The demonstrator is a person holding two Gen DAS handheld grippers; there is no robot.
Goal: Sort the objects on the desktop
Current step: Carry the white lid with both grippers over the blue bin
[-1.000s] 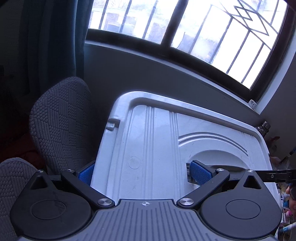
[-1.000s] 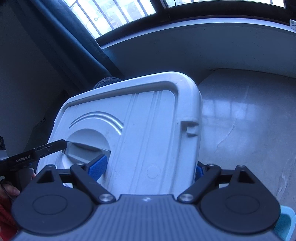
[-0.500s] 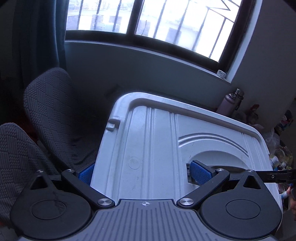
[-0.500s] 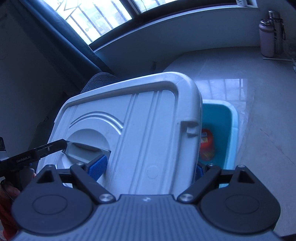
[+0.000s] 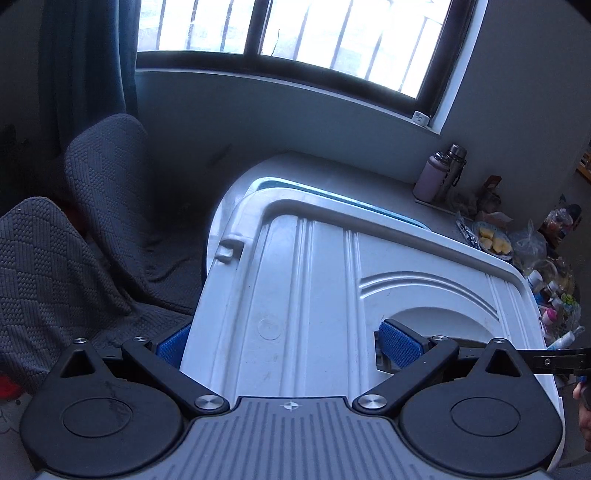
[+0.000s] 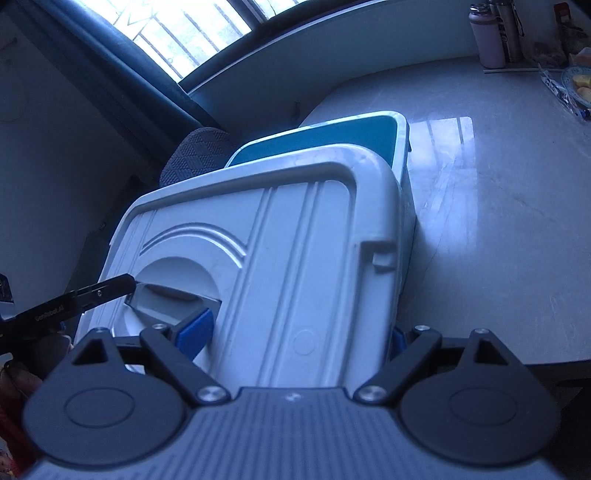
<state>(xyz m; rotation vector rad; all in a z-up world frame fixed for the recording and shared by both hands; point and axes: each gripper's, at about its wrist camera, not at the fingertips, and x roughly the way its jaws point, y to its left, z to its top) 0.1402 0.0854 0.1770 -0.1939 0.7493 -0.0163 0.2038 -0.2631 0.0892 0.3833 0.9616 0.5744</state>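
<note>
Left wrist view: the left gripper (image 5: 284, 341) clamps the white lid (image 5: 317, 295), one blue pad (image 5: 171, 343) on the lid's outer edge, the other in the recessed handle well. The lid is held tilted above the blue storage box (image 5: 325, 195), which stands on the pale table (image 5: 369, 173); its long axis runs across the view.

Right wrist view: the right gripper (image 6: 295, 332) grips the same lid (image 6: 295, 251) likewise, one pad (image 6: 195, 328) in the handle recess, the other at the opposite edge. The box (image 6: 351, 136) opens beyond the lid's far rim. Two bottles (image 6: 495, 33) stand at the table's back.
</note>
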